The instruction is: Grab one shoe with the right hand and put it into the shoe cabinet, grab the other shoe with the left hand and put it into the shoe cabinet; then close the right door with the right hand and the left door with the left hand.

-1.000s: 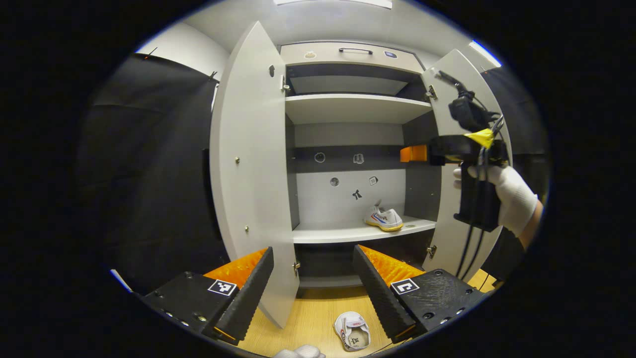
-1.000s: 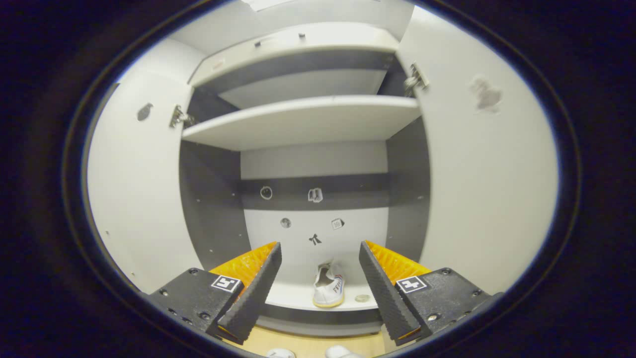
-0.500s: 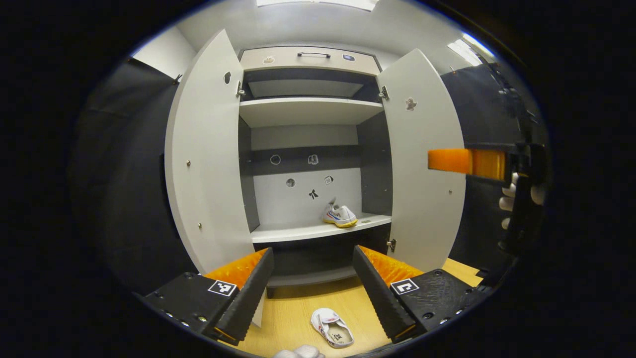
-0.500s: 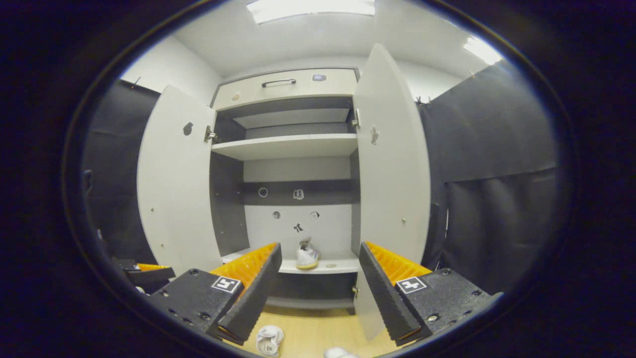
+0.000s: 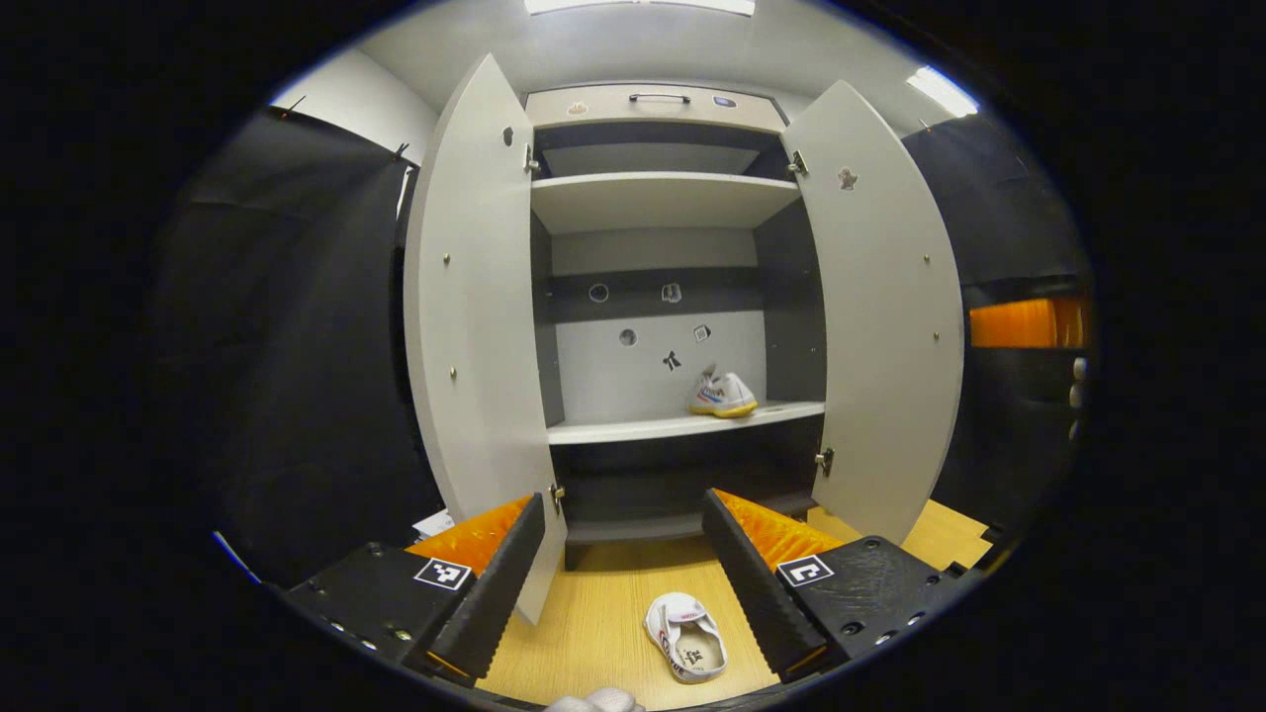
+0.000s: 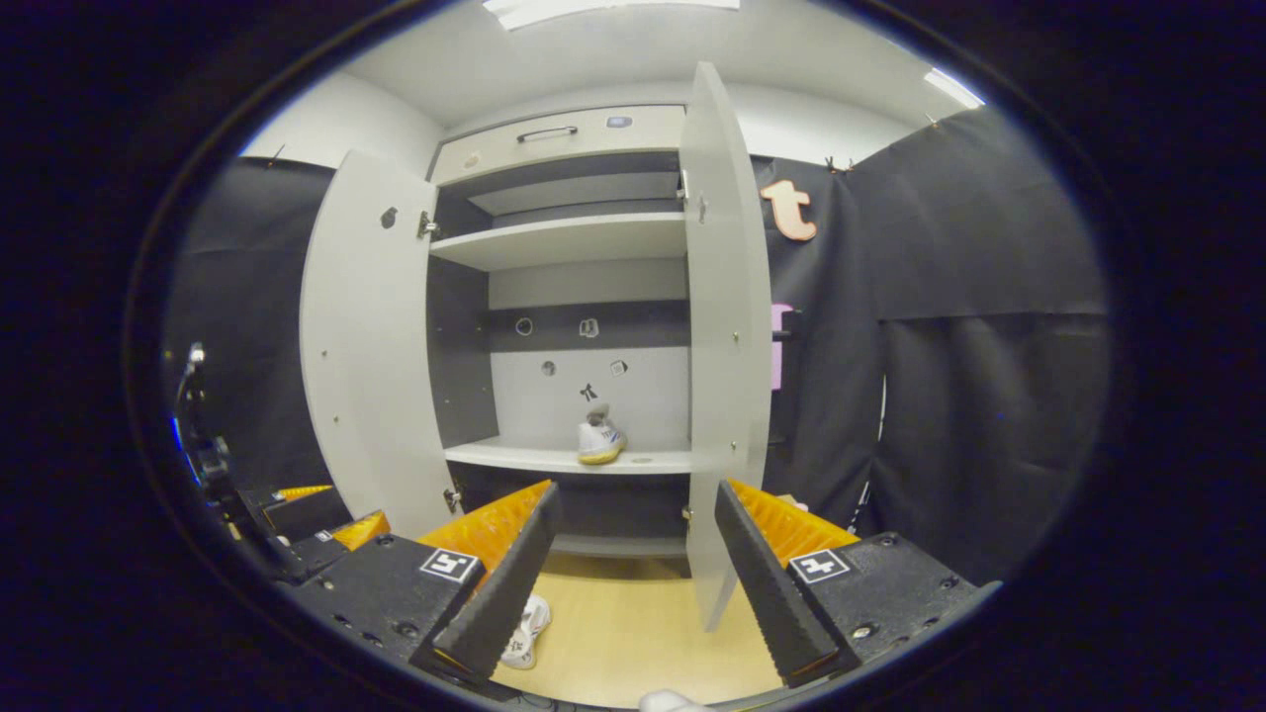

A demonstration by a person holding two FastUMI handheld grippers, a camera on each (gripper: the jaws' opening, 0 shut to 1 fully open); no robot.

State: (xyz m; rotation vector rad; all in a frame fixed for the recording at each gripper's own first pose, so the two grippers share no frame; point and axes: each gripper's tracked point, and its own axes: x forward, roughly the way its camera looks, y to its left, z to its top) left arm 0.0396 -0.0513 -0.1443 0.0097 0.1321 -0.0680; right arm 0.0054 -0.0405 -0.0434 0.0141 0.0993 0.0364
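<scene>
One white shoe [image 5: 723, 395] with a yellow sole rests on the cabinet's lower shelf [image 5: 682, 427], also seen as the shelved shoe [image 6: 599, 441] in the right gripper view. The other white shoe [image 5: 686, 651] lies on the wooden floor, opening up, between my left gripper's [image 5: 623, 574] open, empty fingers; the floor shoe [image 6: 523, 633] peeks past the right gripper's left finger. My right gripper [image 6: 636, 564] is open and empty, well back from the cabinet. Its orange finger [image 5: 1024, 322] shows at the far right of the left gripper view. Both doors, left door [image 5: 475, 326] and right door [image 5: 885, 307], stand open.
The wooden floor [image 5: 603, 623] spreads in front of the cabinet. Black cloth walls [image 6: 989, 346] flank it on both sides. An upper shelf [image 5: 658, 198] and a top drawer with a handle [image 5: 658, 98] sit above. The right door's edge [image 6: 717, 396] faces the right gripper.
The right gripper has pulled back out of the cabinet, leaving the shoe on the shelf. The left gripper's view has swung and now holds the floor shoe between its fingers.
</scene>
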